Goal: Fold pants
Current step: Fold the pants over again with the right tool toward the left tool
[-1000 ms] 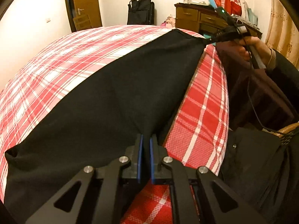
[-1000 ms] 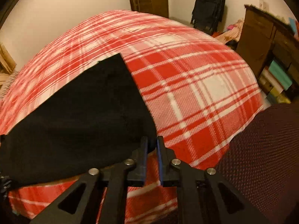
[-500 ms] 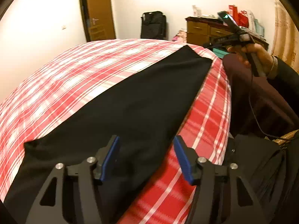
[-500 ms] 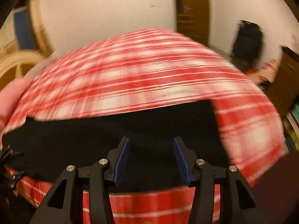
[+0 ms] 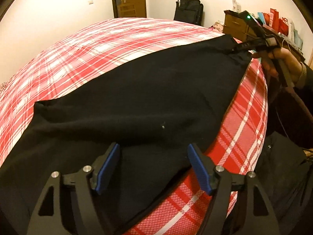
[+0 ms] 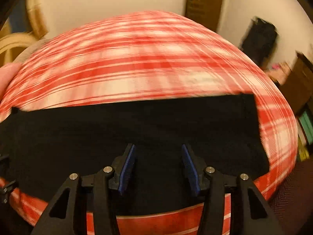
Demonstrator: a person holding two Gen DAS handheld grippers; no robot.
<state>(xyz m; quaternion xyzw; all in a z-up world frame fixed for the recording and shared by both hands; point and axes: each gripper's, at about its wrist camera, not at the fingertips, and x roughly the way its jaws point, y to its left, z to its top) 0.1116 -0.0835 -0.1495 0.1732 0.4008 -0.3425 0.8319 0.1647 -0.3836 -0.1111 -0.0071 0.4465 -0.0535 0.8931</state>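
Item, left: my left gripper (image 5: 153,166), jaws opening, nothing pinched; black cloth lies beneath the gap.

Item, centre: pants (image 5: 137,101), black, spread flat as a long band along the near edge of the bed (image 5: 117,39) with its red plaid cover. I judge them soft, light and limp, liable to sag or drag when lifted; best taken at corners or hem edges, both layers together.

Item, right: my right gripper (image 6: 158,166), jaws parted, holding nothing, over the pants' other end.

Room: the bed beyond the far edge of the pants is bare plaid, free for folding; near edge drops off beside me.
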